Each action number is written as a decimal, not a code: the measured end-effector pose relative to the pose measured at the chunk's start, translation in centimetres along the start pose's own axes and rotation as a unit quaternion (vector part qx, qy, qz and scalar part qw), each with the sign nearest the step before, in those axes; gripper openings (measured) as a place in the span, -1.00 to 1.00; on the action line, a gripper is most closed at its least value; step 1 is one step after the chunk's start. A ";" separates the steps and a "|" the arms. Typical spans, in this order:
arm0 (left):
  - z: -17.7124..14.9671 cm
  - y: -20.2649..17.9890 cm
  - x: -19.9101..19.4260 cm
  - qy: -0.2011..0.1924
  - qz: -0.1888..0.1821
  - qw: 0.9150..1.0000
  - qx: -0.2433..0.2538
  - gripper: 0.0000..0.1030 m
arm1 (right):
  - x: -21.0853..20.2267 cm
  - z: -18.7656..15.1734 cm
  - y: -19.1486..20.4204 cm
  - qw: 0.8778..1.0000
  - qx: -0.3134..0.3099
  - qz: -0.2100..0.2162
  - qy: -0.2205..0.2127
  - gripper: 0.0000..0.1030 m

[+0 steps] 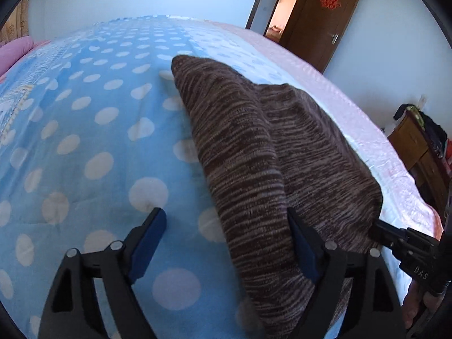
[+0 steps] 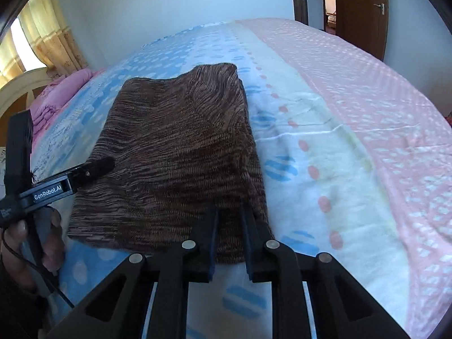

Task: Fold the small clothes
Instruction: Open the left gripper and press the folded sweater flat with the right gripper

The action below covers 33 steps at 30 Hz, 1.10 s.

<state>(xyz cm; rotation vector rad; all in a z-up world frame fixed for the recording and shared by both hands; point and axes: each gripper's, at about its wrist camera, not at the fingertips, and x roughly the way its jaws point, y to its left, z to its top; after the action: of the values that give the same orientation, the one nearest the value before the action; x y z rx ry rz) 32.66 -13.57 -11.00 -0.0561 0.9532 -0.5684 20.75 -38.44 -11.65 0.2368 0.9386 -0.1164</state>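
Note:
A brown striped knit garment (image 2: 175, 147) lies folded on the bed; it also shows in the left wrist view (image 1: 262, 163). My left gripper (image 1: 226, 226) is open, its jaws wide, with the garment's near left edge lying between them. It shows in the right wrist view (image 2: 96, 166) at the garment's left edge. My right gripper (image 2: 228, 226) has its jaws nearly closed on the garment's near right corner. It shows in the left wrist view (image 1: 395, 234) at the garment's right edge.
The bed has a blue polka-dot blanket (image 1: 84, 141) on the left and a pink and white cover (image 2: 367, 130) on the right. A pink quilt (image 2: 56, 96) lies at the head. A wooden door (image 1: 319, 19) and a cabinet (image 1: 418, 147) stand to the right.

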 end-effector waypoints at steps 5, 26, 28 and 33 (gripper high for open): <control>-1.2 1.0 -1.2 -0.020 -0.034 0.999 -0.037 0.73 | -3.2 3.0 3.7 0.995 -0.066 -0.014 -0.070 -0.68; -3.0 1.8 -2.2 -0.043 -0.058 0.996 -0.053 0.83 | 9.0 11.0 13.9 0.977 -0.199 0.072 0.019 -0.82; -3.1 3.0 -2.6 -0.056 -0.069 0.993 -0.084 0.83 | 6.8 10.0 11.9 0.981 -0.170 0.096 0.002 -0.47; -1.8 4.1 -3.5 -0.075 -0.043 0.988 -0.125 0.85 | 5.5 6.1 6.8 0.992 -0.110 0.065 0.008 -0.47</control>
<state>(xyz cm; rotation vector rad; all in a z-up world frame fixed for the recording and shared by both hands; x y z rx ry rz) 31.54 -8.02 -10.63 -0.3616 0.8736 -0.5137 30.16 -33.40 -11.59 0.0945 0.9413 0.1083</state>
